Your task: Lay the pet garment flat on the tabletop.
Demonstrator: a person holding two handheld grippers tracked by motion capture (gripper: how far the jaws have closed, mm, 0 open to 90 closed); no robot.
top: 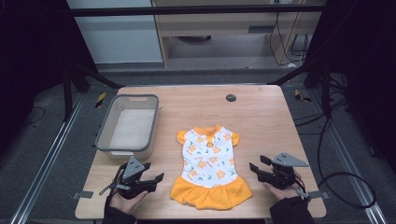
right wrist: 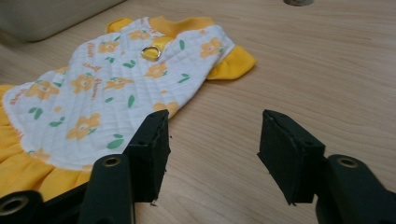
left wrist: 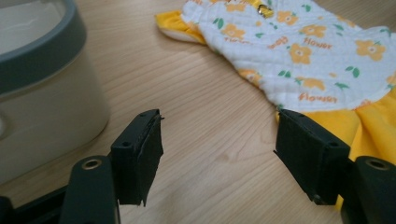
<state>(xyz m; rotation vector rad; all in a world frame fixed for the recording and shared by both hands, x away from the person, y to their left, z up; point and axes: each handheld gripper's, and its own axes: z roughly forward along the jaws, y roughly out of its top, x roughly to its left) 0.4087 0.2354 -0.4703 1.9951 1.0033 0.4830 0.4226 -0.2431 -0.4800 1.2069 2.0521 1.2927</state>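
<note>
Both tongs, left gripper (top: pixel 150 178) & right gripper (top: pixel 256 166), I see w/ jaws apart, nothing between. White-and-orange flower-print cloth dress (top: pixel 209 163) lies flat btwn them on wooden table (top: pixel 261 116); grey plastic bin (top: pixel 128 125) sits behind left gripper.

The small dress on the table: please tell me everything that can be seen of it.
The dress lies flat and spread out on the wooden table, collar away from the person, skirt toward them. Its body is white quilted-looking fabric printed with orange flowers, green leaves and the word "Flower". Collar, short ruffled sleeves and gathered skirt are plain orange-yellow. A small metal ring sits below the collar. Nothing holds it: both grippers stand open beside the skirt, one on each side.
</note>
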